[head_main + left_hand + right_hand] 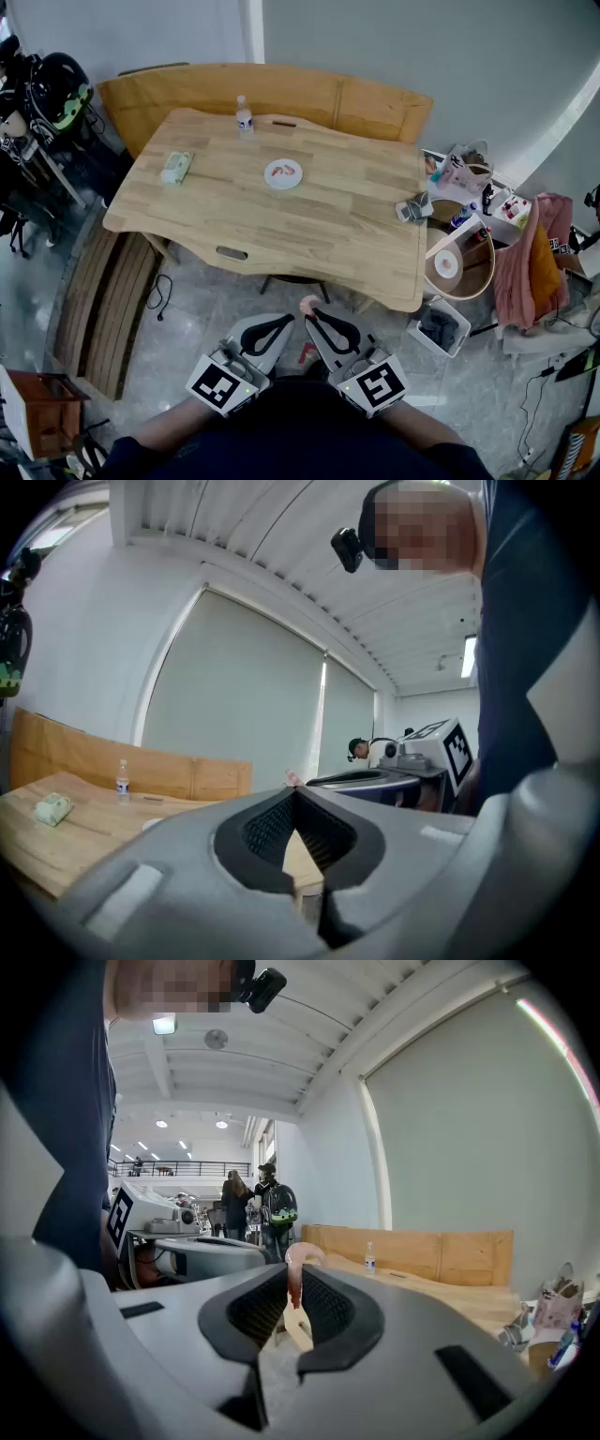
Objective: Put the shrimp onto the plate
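A white plate (283,174) with something orange-pink on it lies near the middle of the wooden table (328,225). Both grippers are held close to the body, well short of the table's near edge. My right gripper (310,310) is shut on a pink shrimp (308,303), which curls up out of the jaw tips in the right gripper view (300,1262). Just to its left, my left gripper (285,320) is shut with nothing between its jaws (293,796). The shrimp's tip (292,778) also peeks over the left jaws.
On the table stand a water bottle (244,117) at the back, a green packet (175,167) at the left and a small grey device (413,208) at the right edge. Benches flank the table. A round stool (457,265), bags and boxes crowd the floor at right.
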Demonstrator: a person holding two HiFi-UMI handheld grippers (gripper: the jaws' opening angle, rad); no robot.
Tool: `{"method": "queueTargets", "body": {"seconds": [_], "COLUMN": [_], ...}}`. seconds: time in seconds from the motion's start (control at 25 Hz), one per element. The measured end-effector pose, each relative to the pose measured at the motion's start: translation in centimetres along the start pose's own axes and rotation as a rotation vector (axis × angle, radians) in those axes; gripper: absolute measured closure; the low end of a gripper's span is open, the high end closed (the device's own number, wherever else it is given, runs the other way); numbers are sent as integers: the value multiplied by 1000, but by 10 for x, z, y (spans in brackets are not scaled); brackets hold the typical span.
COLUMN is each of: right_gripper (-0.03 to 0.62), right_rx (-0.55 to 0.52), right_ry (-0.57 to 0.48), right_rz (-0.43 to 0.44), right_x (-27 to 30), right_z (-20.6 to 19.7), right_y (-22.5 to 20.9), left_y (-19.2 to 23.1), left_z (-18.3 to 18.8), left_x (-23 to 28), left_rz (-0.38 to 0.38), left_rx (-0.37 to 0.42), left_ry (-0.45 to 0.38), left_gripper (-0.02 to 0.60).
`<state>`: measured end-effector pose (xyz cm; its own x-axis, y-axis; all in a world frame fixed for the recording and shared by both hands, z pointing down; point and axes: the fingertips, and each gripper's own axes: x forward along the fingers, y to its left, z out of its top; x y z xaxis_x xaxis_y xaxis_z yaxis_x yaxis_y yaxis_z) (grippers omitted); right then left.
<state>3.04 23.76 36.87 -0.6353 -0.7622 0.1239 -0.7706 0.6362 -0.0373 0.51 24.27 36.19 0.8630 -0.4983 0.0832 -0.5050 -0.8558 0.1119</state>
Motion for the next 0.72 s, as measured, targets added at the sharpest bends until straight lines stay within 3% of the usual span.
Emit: {"method": "queueTargets", "body": {"seconds": [0.72], "right_gripper": [539], "right_rx": [26], "right_ry": [0], "right_rz": [34], "right_x": [-4], "right_z": [-2], "right_y": [-12], "left_y": [-3], "left_z": [1], "left_x": [10], "left_rz": [32], "left_rx": [3], "left_ry": [9], "left_gripper": [582]}}
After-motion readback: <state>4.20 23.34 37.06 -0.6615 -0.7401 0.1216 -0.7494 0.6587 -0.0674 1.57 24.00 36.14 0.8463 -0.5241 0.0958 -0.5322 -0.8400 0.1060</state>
